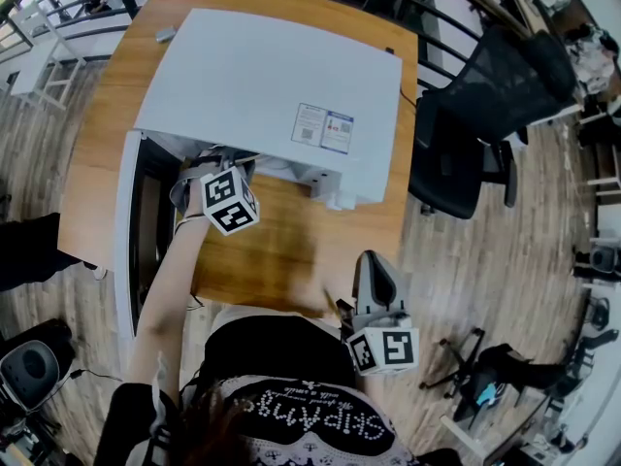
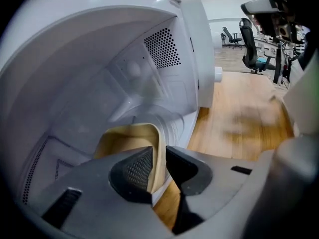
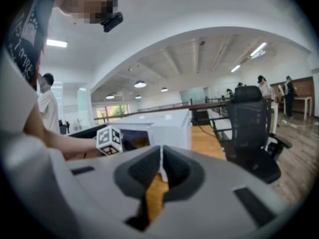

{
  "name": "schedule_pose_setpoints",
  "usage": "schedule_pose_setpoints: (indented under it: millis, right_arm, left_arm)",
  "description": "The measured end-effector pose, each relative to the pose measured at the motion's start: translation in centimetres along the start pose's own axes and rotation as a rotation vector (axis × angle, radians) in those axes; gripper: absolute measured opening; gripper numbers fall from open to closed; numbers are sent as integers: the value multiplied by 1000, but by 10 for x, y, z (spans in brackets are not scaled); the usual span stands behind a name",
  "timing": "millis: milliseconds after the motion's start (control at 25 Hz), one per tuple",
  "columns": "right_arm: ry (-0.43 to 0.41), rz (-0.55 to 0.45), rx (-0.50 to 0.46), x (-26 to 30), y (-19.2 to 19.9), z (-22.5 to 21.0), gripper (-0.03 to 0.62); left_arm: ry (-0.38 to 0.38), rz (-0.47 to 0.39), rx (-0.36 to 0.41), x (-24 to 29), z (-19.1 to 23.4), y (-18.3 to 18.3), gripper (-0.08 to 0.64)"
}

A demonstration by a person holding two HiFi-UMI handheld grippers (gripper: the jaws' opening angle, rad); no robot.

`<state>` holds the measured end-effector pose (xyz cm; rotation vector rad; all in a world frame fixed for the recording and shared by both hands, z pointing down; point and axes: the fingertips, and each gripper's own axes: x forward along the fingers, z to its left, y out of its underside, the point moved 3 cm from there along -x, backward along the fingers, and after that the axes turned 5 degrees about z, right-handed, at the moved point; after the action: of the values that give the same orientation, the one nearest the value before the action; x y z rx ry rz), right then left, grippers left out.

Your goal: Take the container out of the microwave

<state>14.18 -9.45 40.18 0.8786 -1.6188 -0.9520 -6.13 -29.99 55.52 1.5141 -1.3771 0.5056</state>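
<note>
Step in hand: the grasp. Right gripper (image 3: 160, 164) sits low in the head view, off the near edge of the table (image 1: 281, 255), jaws together on nothing, idle. Left gripper (image 2: 158, 159) reaches into the open microwave (image 2: 99, 68), jaws narrow and, as far as I can see, pinching the right wall of the tan container (image 2: 127, 138). The container sits on the oven floor, lower centre of the left gripper view. Next move, by my judgement: confirm the pinch, lift slightly, draw straight back over the sill, kept level.

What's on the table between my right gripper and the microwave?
Nothing: the head view shows only bare wooden tabletop between the right gripper and the microwave.
</note>
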Motion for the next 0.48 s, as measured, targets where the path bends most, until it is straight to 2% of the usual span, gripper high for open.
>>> schedule_pose_setpoints:
  millis: [160,480]
  right_arm:
    - [-1,3,2,3,0,0,35]
    - [6,8,4,5,0,-1,35]
  left_arm:
    - [8,10,31,5,-3,0,69]
    - [46,44,100,4,-4,0,44]
